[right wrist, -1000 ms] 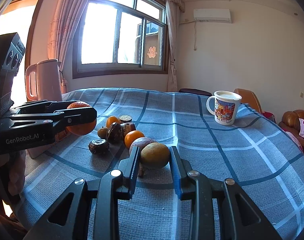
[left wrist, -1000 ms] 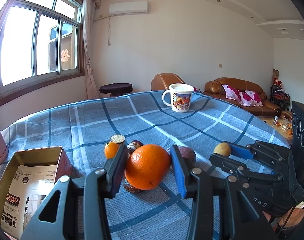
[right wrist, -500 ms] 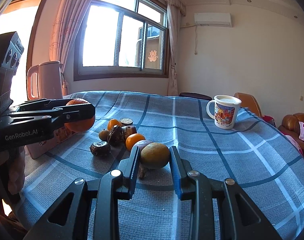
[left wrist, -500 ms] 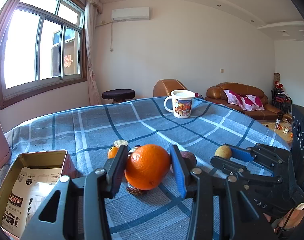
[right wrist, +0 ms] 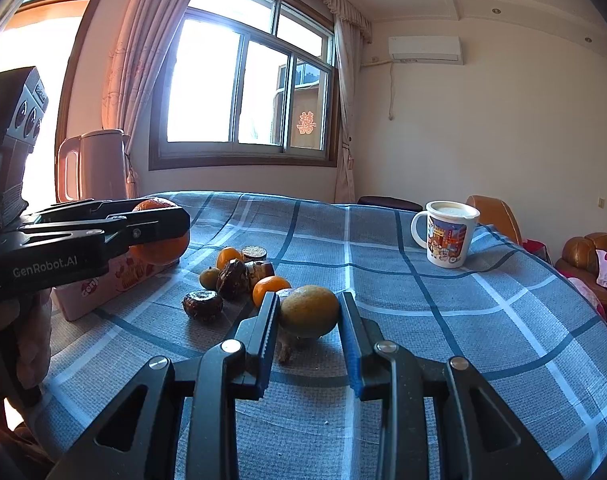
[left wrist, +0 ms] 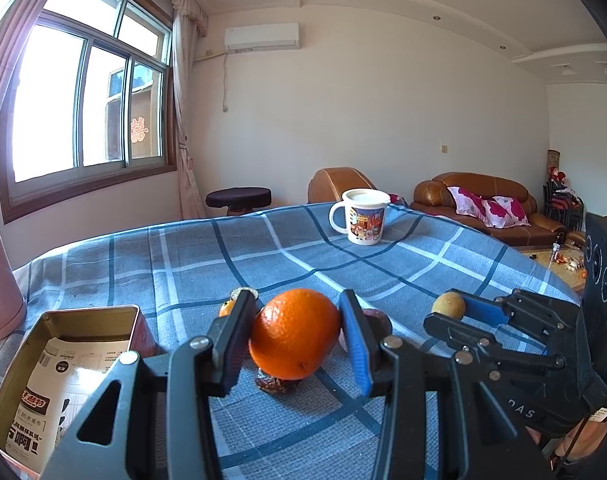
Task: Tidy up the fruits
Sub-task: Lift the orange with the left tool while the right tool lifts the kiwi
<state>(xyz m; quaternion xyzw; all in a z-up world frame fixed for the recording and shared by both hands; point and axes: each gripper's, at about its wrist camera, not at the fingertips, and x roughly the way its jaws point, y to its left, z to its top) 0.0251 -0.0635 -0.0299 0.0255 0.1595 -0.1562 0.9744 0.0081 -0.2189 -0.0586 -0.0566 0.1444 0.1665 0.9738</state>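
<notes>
My left gripper (left wrist: 295, 332) is shut on a large orange (left wrist: 294, 334) and holds it above the blue checked tablecloth. It also shows in the right wrist view (right wrist: 159, 236), near the pink tin. My right gripper (right wrist: 309, 312) is shut on a yellow-green fruit (right wrist: 309, 311), held above the cloth; in the left wrist view that fruit (left wrist: 448, 305) shows at the gripper's tip. A pile of fruits (right wrist: 239, 276) lies on the cloth: small oranges, dark wrinkled fruits, a purple one. An open tin box (left wrist: 63, 376) with printed paper inside stands at the lower left.
A white printed mug (right wrist: 447, 234) stands at the far side of the table (right wrist: 483, 340). A pink kettle (right wrist: 97, 164) stands at the left behind the tin. A stool, armchair and sofa (left wrist: 483, 204) lie beyond the table.
Both grippers have risen a little and tilted up, each still holding its fruit. The tin and the pile sit lower in the left view.
</notes>
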